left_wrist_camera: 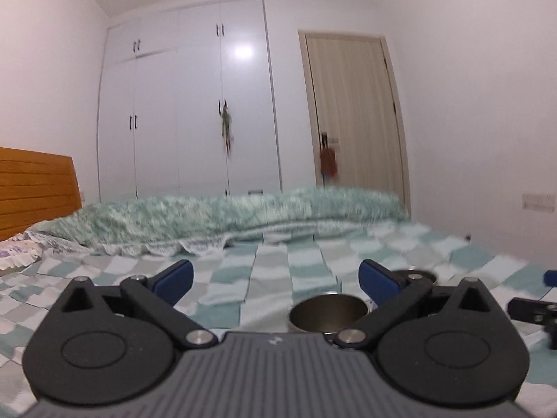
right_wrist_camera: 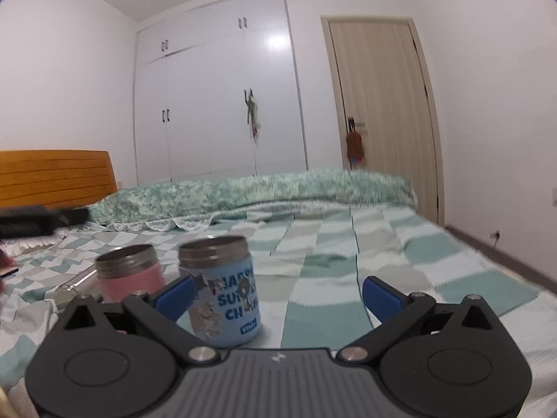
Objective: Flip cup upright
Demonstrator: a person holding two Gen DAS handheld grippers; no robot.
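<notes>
A: Cup [left_wrist_camera: 329,313] in the left wrist view: steel mouth facing up, at 5 o'clock, just inside the right finger and partly hidden behind the gripper body, on the checked bedspread [left_wrist_camera: 271,271].
B: And the left gripper [left_wrist_camera: 276,277]?
A: Jaws spread wide, holding nothing. Part of the other gripper [left_wrist_camera: 532,308] shows at 3 o'clock.

A: Right wrist view: the blue cup [right_wrist_camera: 222,289] stands upright at 7 o'clock, open rim on top, cartoon print facing the camera.
B: Anything beside it?
A: A pink cup [right_wrist_camera: 130,271], also upright, just to its 9 o'clock side; whether they touch I cannot tell.
B: The right gripper [right_wrist_camera: 278,294]?
A: Jaws wide apart and empty; the left finger [right_wrist_camera: 175,294] overlaps the blue cup's lower edge in the picture, contact unclear. A quilt [right_wrist_camera: 264,191] lies beyond at 12 o'clock.
</notes>
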